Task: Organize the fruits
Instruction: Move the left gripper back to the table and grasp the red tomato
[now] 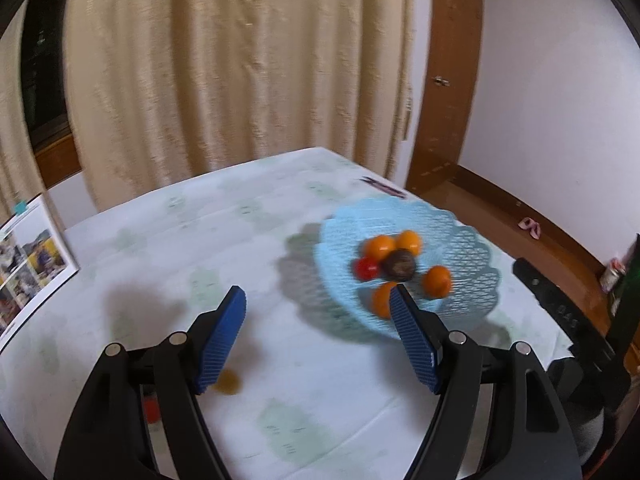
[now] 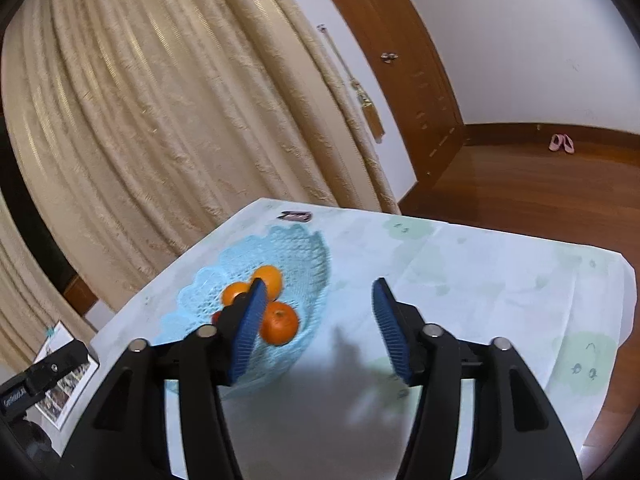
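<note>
Cream curtain (image 1: 240,72) behind pale-clothed worktop (image 1: 240,240). Blue lattice basket (image 1: 472,248) on it, holding oranges (image 1: 438,280), a dark fruit (image 1: 398,265), a red one (image 1: 366,268). Left tool (image 1: 316,300) and right tool (image 2: 318,292) spread wide, gripping nothing.

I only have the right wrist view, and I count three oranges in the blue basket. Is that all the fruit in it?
Observer: No. The left wrist view shows four oranges in the basket, plus a dark brown round fruit and a small red fruit.
Operator: Any fruit outside the basket?
Observer: Yes. Two blurred pieces lie on the table close to the left gripper: a brownish-orange piece and a red piece.
Operator: Is the left gripper holding anything?
Observer: No, it is open and empty.
</note>
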Motion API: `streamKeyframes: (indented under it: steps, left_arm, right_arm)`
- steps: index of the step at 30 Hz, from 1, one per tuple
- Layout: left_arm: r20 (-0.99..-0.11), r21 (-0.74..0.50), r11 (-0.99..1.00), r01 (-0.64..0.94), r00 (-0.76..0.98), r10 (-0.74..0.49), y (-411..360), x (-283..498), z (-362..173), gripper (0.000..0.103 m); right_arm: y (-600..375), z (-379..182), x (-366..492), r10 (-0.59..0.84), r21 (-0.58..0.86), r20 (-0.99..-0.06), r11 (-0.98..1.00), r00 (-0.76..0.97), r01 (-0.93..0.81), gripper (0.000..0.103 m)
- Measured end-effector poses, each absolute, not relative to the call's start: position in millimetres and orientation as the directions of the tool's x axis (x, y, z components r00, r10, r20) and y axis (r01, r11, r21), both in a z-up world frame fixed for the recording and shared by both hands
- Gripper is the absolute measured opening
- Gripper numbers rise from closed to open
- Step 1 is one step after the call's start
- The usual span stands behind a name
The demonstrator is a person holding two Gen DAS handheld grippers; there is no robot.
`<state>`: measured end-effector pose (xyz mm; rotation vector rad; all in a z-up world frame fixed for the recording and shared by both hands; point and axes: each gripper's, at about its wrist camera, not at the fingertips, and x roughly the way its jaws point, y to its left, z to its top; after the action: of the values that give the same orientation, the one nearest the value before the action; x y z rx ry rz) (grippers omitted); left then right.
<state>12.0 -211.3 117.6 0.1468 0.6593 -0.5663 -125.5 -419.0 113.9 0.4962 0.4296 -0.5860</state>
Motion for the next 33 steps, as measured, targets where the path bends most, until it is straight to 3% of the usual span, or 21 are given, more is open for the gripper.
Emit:
streamKeyframes:
  steps: [16,33]
  left_arm:
    - [-0.653,-0.096,0.944,0.317,0.695,-0.300,-90,44,97,0.075]
    - [-0.763,-0.084,0.963,0.257,0.605,-0.229,-67,50,33,0.075]
  right_arm:
    - [-347,120,-85,-0.269,0.265,-0.520,0.851,0.810,0.453,0.067]
    - [-293,107,-58,-0.157,0.204,-0.579,0.922,0.800,0.329,0.067]
